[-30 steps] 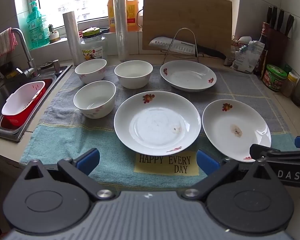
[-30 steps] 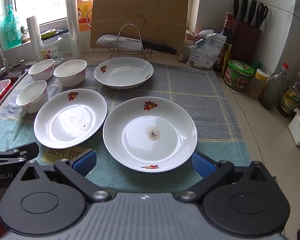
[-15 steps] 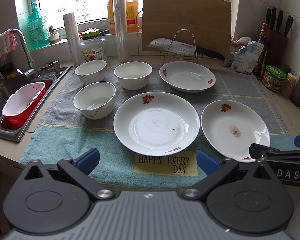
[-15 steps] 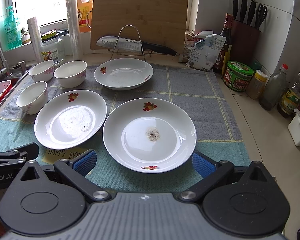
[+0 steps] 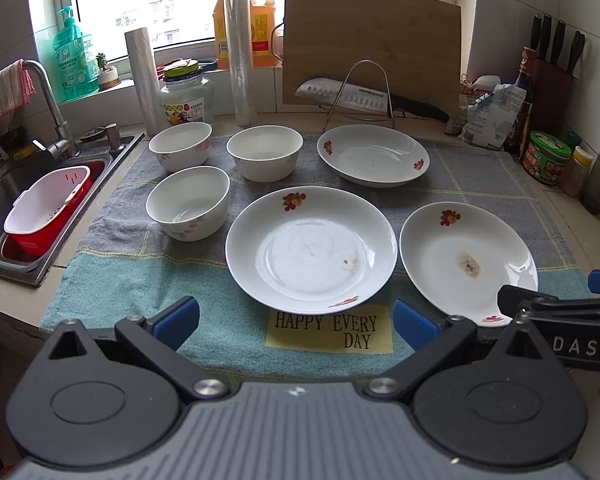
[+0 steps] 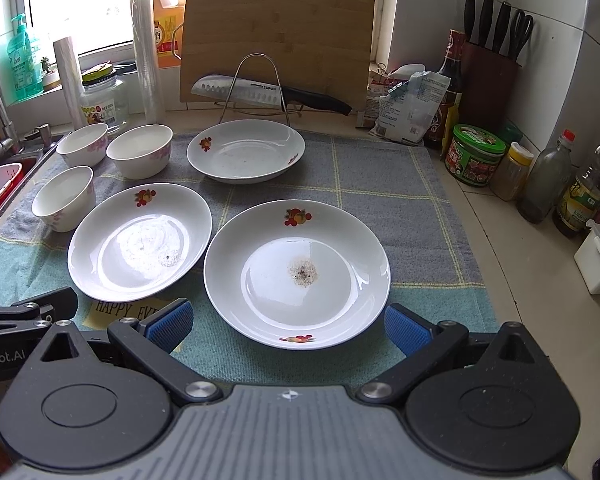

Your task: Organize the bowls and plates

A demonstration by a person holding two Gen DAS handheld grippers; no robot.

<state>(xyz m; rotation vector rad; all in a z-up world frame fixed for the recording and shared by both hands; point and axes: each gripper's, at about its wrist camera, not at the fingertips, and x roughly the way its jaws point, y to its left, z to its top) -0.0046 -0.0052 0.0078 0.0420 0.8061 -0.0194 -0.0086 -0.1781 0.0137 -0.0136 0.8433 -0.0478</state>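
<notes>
Three white flowered plates lie on a towel: a middle plate (image 5: pixel 312 250) (image 6: pixel 140 242), a right plate (image 5: pixel 466 262) (image 6: pixel 296 268) with a brown spot, and a far plate (image 5: pixel 372 156) (image 6: pixel 246 151). Three white bowls stand at the left: near bowl (image 5: pixel 188 203) (image 6: pixel 64 198), back left bowl (image 5: pixel 180 146) (image 6: pixel 83 144), back middle bowl (image 5: pixel 265 153) (image 6: pixel 140 151). My left gripper (image 5: pixel 296 320) is open, low in front of the middle plate. My right gripper (image 6: pixel 286 326) is open, its blue pads either side of the right plate's near rim.
A sink (image 5: pixel 4 196) with a red and white basket (image 5: pixel 46 208) lies at the left. A knife on a wire rack (image 5: pixel 364 96) and a cutting board (image 5: pixel 372 44) stand behind the plates. Jars and bottles (image 6: pixel 548 176) crowd the right counter, with a knife block (image 6: pixel 488 76).
Both grippers have eased slightly forward and tilted, so the dishes sit a little lower in view. No dish has moved; both stay open.
</notes>
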